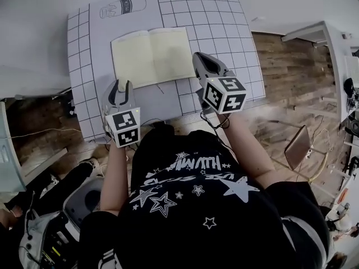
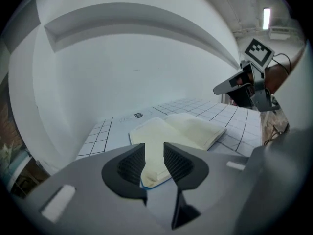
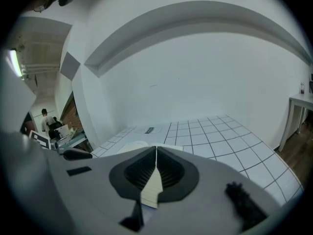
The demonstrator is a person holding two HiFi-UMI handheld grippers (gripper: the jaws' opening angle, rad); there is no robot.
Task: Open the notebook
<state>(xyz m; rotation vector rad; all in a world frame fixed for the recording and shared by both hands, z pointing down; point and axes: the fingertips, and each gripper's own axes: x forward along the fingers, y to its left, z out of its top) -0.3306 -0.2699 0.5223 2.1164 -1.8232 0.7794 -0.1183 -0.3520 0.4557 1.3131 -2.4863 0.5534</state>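
The notebook (image 1: 151, 55) lies open on the gridded mat (image 1: 213, 15), with cream pages facing up. My left gripper (image 1: 119, 89) hovers at the book's near-left corner. In the left gripper view its jaws (image 2: 154, 163) stand apart, with that corner (image 2: 151, 173) showing in the gap and untouched by the pads. My right gripper (image 1: 198, 60) sits at the book's right edge. In the right gripper view its jaws (image 3: 156, 168) are closed on a thin cream strip of page (image 3: 152, 190). The rest of the notebook (image 3: 131, 147) is mostly hidden behind the gripper body.
The mat covers a white table against a white wall, and a bottle outline (image 1: 122, 7) is printed at its far left. Wooden floor (image 1: 286, 66) lies to the right, with a white desk (image 1: 331, 43) beyond. Bags and gear (image 1: 50, 228) sit on the floor at the lower left.
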